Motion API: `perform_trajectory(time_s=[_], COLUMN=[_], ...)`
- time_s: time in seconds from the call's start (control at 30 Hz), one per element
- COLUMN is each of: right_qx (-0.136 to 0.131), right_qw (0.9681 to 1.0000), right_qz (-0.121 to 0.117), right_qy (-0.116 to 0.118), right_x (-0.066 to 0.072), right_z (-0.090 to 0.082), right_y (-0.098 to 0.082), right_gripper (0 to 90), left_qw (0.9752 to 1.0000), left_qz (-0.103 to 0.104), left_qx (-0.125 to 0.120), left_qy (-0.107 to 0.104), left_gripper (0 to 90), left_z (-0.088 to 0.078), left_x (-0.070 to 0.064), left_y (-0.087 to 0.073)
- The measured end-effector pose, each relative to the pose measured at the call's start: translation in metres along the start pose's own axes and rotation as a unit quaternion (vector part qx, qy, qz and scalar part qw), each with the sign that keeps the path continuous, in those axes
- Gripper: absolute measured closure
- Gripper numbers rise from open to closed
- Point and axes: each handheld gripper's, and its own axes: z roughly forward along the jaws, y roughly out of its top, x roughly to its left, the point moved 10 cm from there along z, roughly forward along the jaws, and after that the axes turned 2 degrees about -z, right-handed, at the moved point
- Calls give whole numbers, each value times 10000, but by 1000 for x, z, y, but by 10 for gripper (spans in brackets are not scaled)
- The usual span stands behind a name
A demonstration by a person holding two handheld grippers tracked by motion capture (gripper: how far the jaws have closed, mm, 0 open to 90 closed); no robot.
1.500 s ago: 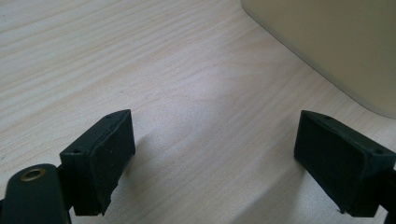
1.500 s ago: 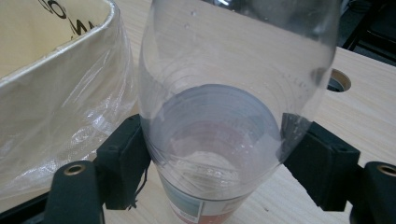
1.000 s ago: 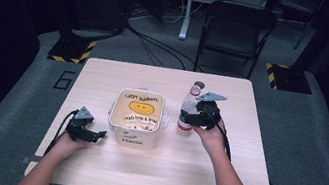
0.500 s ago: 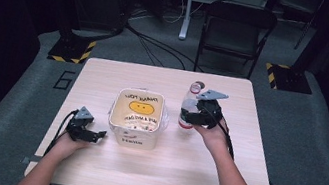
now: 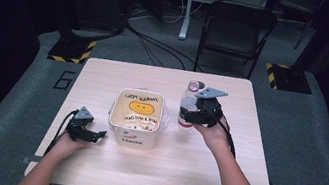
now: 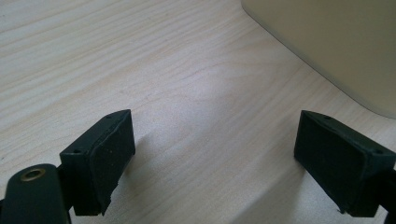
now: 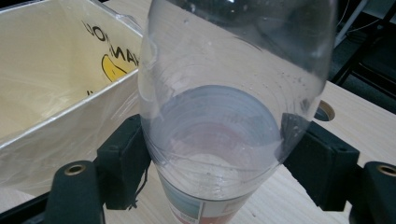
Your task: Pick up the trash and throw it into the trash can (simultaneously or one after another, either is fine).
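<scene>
A clear plastic bottle (image 5: pixel 194 91) with a pale label stands upright just right of a cream bin (image 5: pixel 119 125). My right gripper (image 5: pixel 188 114) is shut on the bottle's lower body. In the right gripper view both black pads press the bottle (image 7: pixel 224 84) from either side of the gripper (image 7: pixel 215 172), and the bin (image 7: pixel 60 70) lies close at the left. I cannot tell whether the bottle touches the table. My left gripper (image 5: pixel 99 136) rests low on the table left of the bin, open with nothing between its jaws (image 6: pixel 215 158). The bin's wall (image 6: pixel 336 42) is just ahead of it.
The bin is lined with a clear plastic bag printed with a yellow smiley. The light wooden table (image 5: pixel 179 171) has bare room in front and behind the bin. A black chair (image 5: pixel 236 28) and floor cables lie beyond the far edge.
</scene>
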Motion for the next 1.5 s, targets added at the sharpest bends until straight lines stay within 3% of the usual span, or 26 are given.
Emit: perform_trajectory(time_s=[0.77,1.5], right_qx=[-119,-242], right_qw=[9997,9993], right_qz=[-139,-211], right_qy=[174,179], right_x=[13,13], right_z=[-13,-35], right_y=[19,47], right_gripper=[255,255], left_qw=[10000,10000], left_qz=[-1,0], left_qx=[0,0], left_qy=[0,0], left_gripper=[121,121], left_z=[0,0], left_x=[0,0], left_y=[0,0])
